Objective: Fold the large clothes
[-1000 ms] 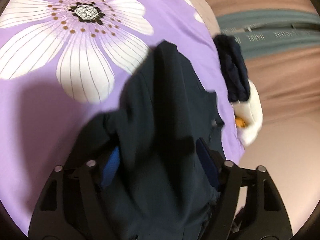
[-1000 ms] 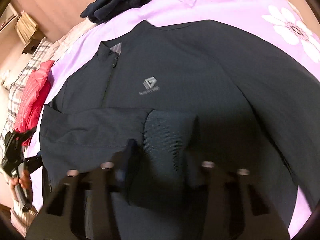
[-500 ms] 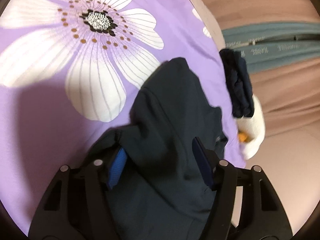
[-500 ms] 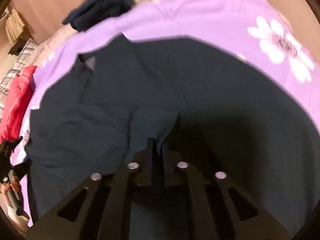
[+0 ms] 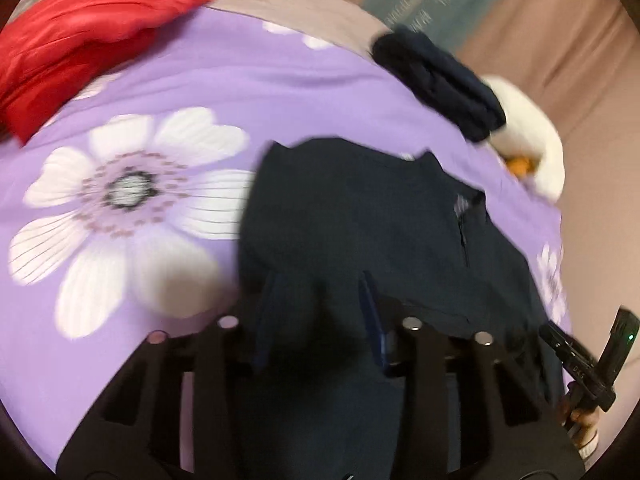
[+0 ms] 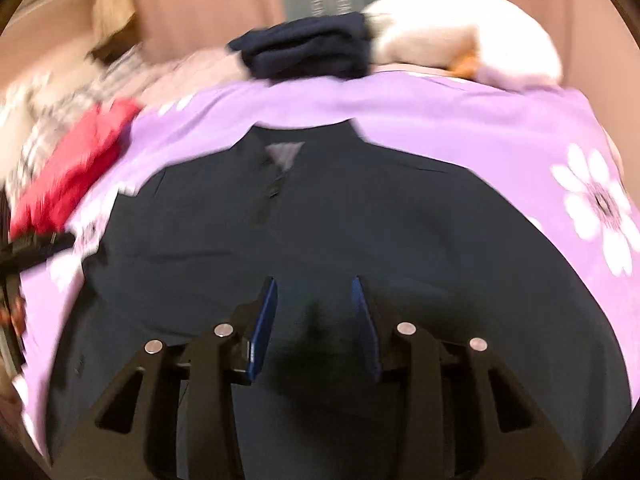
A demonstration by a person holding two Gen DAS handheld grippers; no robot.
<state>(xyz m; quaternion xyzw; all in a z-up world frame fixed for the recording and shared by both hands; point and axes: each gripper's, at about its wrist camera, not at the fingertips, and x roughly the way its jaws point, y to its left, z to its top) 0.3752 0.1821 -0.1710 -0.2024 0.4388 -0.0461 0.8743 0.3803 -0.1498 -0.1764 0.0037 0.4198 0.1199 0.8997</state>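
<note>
A dark navy zip-neck top (image 6: 360, 220) lies spread on a purple flowered bedspread (image 6: 460, 128), collar toward the far edge. It also shows in the left wrist view (image 5: 360, 216). My right gripper (image 6: 314, 312) is open, jaws apart just above the top's middle, holding nothing. My left gripper (image 5: 316, 304) is open over the top's left side; dark cloth lies between its blue pads and I cannot tell if they touch it. Both views are motion-blurred.
A folded dark garment (image 6: 308, 48) and a white plush toy (image 6: 460, 40) sit at the bed's far edge. A red jacket (image 5: 88, 28) lies at the far left; it also shows in the right wrist view (image 6: 76, 168). The right gripper (image 5: 584, 364) shows low right.
The right gripper went from open to shut on the folded sleeve cuff, then opened and let go. Both cameras swung round; the left gripper moved over the top's body.
</note>
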